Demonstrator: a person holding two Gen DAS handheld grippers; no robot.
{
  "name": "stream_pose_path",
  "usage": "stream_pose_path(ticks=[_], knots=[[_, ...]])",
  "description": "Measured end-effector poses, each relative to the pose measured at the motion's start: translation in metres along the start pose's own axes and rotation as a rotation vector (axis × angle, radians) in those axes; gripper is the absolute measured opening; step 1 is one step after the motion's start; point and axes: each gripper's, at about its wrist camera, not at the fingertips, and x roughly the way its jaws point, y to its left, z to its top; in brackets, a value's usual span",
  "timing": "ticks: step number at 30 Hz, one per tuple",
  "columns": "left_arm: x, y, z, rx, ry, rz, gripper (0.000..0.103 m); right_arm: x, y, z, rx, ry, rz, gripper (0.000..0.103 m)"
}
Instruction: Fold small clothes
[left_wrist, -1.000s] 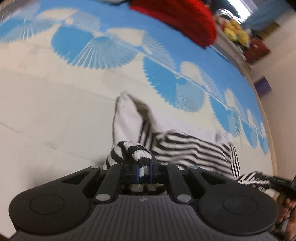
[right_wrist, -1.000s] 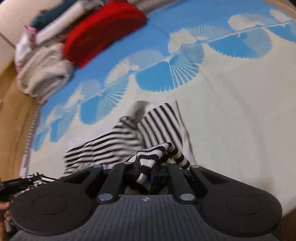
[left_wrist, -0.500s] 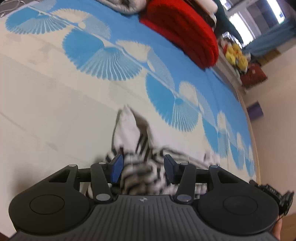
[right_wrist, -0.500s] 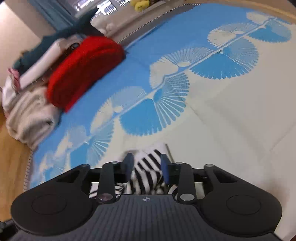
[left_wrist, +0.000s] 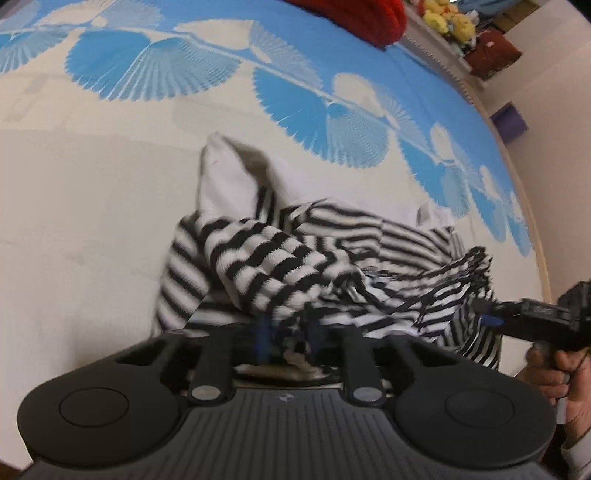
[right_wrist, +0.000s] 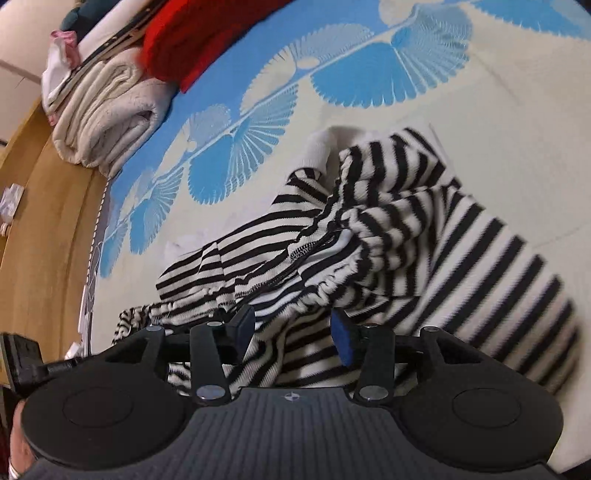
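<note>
Both grippers have regripped: left gripper closing, pinching striped garment; right gripper opening wide, fabric loose between fingers.

garment on bedspread; towel roll far left | cushion behind

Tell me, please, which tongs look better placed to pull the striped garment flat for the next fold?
Left, probably. The left tongs have just been closing, with a bunch of the striped garment between the blue pads. The right tongs have just been opening and stand apart over the cloth, gripping nothing.
</note>
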Motion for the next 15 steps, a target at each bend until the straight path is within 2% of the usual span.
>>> stream_pose_path(ticks=[1,2,3,4,6,7,9,11,12,13,15], knots=[[0.002,0.0,0.003,-0.008,-0.018,-0.007,0.014,0.006,0.0,0.002,0.012,0.008,-0.009,0.047],[0.001,0.001,0.006,-0.027,-0.051,-0.014,0.014,0.011,0.0,0.003,0.025,0.012,-0.023,0.04],[-0.003,0.004,0.01,-0.057,-0.095,-0.03,0.013,0.014,0.0,0.005,0.037,-0.001,-0.038,0.03],[-0.01,0.009,0.016,-0.103,-0.165,-0.071,0.013,0.014,-0.002,0.005,0.047,-0.013,-0.037,0.009],[-0.021,0.017,0.026,-0.179,-0.304,-0.14,0.013,0.008,0.002,0.015,0.074,-0.101,0.009,0.007],[-0.023,0.02,0.031,-0.206,-0.353,-0.148,0.013,-0.001,0.006,0.02,0.078,-0.185,0.051,0.007],[-0.019,0.02,0.041,-0.243,-0.392,-0.169,0.014,-0.026,0.017,0.031,0.04,-0.383,0.159,0.007],[-0.006,0.016,0.05,-0.244,-0.376,-0.177,0.014,-0.036,0.027,0.038,-0.02,-0.489,0.181,0.007],[0.001,0.014,0.053,-0.246,-0.349,-0.159,0.02,-0.034,0.032,0.042,-0.047,-0.509,0.141,0.007],[0.011,0.013,0.057,-0.255,-0.313,-0.131,0.032,-0.028,0.035,0.045,-0.065,-0.5,0.085,0.008],[0.02,0.014,0.059,-0.274,-0.295,-0.11,0.036,-0.009,0.035,0.053,-0.066,-0.425,-0.001,0.011]])
